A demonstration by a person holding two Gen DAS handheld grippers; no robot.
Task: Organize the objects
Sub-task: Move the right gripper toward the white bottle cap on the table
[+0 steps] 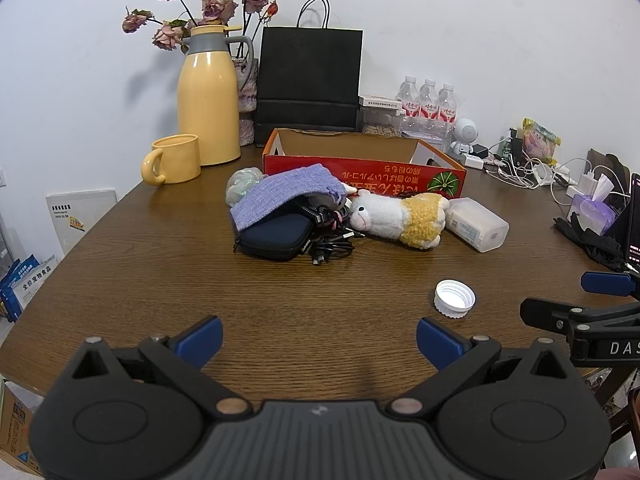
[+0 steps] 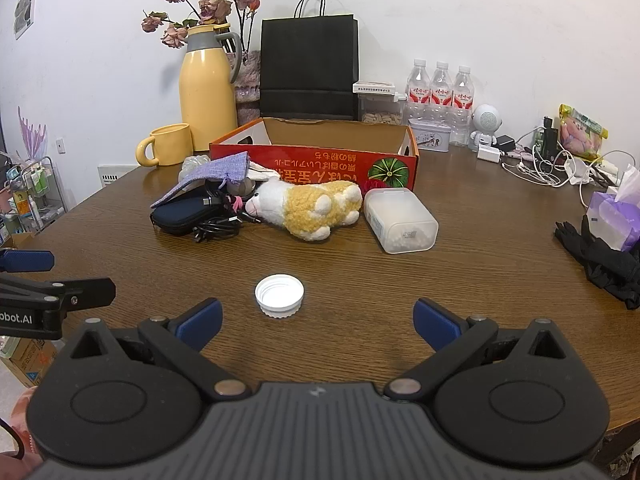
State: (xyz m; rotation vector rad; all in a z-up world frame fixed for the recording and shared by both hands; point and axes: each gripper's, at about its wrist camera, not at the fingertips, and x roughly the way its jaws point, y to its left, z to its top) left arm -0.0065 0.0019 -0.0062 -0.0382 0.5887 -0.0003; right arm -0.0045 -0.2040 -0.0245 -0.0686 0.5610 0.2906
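Currently the red cardboard box (image 2: 316,160) shows no contents in the interior that is visible, so the task appears unstarted: the plush sheep (image 2: 308,206), white bottle cap (image 2: 279,294), translucent plastic container (image 2: 400,220), purple knit pouch (image 1: 280,196), dark zip case (image 1: 276,236) and tangled cables (image 1: 332,240) all lie loose on the wooden surface (image 1: 160,280), just in front of the box. The left gripper (image 1: 319,340) and right gripper (image 2: 318,322) hover low over the near edge with jaws spread wide, holding nothing. Open room lies between jaws and clutter; the cap sits nearest the right gripper.
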